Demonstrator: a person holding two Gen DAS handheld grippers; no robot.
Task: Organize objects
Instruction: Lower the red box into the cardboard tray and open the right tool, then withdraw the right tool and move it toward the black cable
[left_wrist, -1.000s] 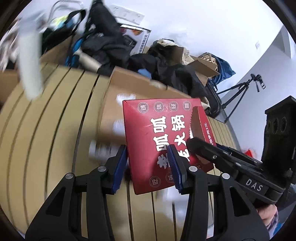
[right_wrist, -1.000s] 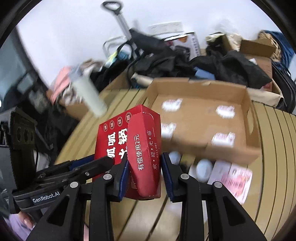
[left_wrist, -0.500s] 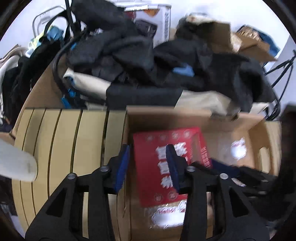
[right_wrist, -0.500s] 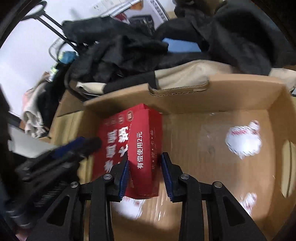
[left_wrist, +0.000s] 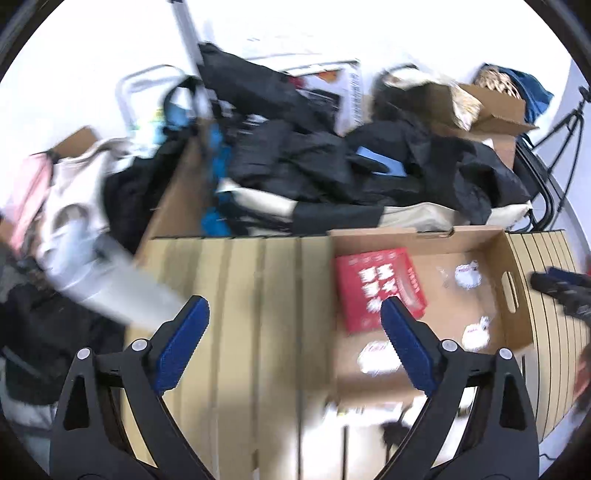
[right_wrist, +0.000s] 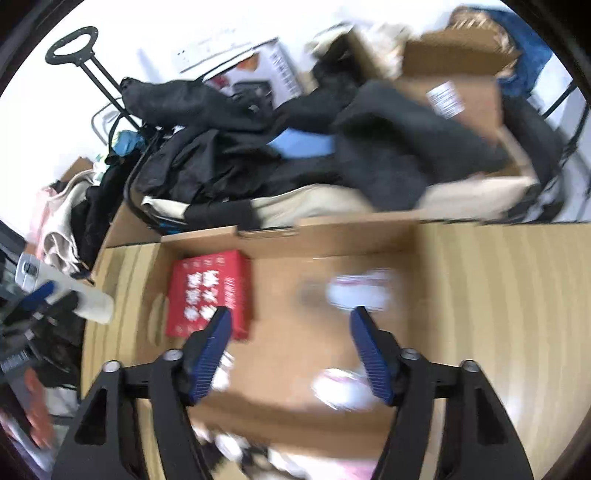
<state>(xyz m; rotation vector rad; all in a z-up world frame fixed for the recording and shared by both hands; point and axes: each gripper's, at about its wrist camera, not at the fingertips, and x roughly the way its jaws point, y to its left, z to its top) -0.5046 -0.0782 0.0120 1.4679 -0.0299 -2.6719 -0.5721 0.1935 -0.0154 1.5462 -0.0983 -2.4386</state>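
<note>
Flat now, glossy red carton (left_wrist: 378, 288) lies inside shallow corrugated cardboard tray (left_wrist: 515, 254).

My left gripper (left_wrist: 293, 317) is hanging wide open over the slatted table (left_wrist: 258, 295), red box (left_wrist: 378, 286) sitting in the cardboard tray (left_wrist: 513, 266).

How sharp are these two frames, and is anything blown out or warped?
Left wrist view: motion blur smears the white cylinder and the table's near edge; the red printed carton stays legible as a shape; the wall is overexposed. Right wrist view: blurrier overall, white stickers in the cardboard tray streaked; fisheye bends the edges in both.
</note>
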